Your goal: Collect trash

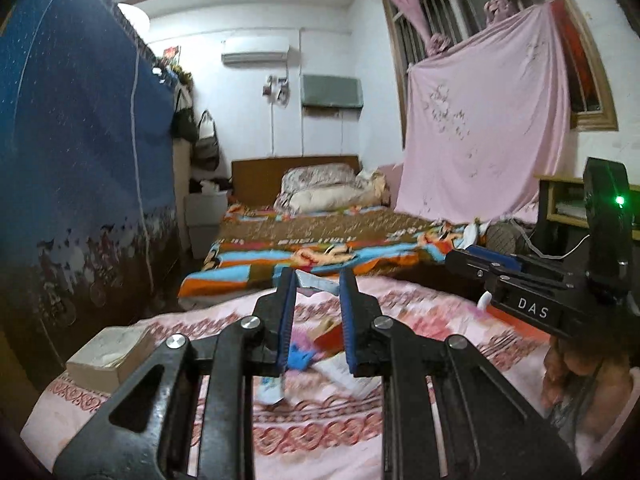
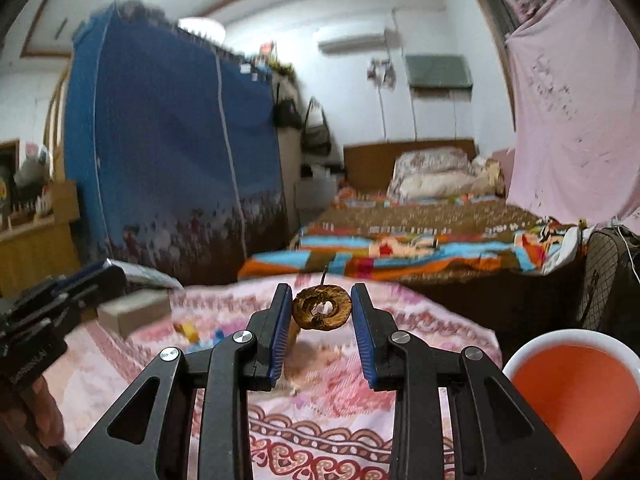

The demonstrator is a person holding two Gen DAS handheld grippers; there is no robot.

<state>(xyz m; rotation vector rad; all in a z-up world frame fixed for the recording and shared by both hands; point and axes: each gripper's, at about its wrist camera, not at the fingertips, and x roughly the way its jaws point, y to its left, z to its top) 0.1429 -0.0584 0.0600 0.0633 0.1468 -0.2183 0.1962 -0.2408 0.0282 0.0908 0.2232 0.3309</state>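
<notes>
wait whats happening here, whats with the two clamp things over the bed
A person is clearing trash off a pink patterned bedspread with a handheld gripper in each hand. The right gripper is clamped on a dried, browned apple core, held in the air above the bedspread. The left gripper is pinching a pale scrap of paper. More bits still lie on the bedspread, including a blue scrap. An orange bin with a white rim sits at the lower right.
</notes>
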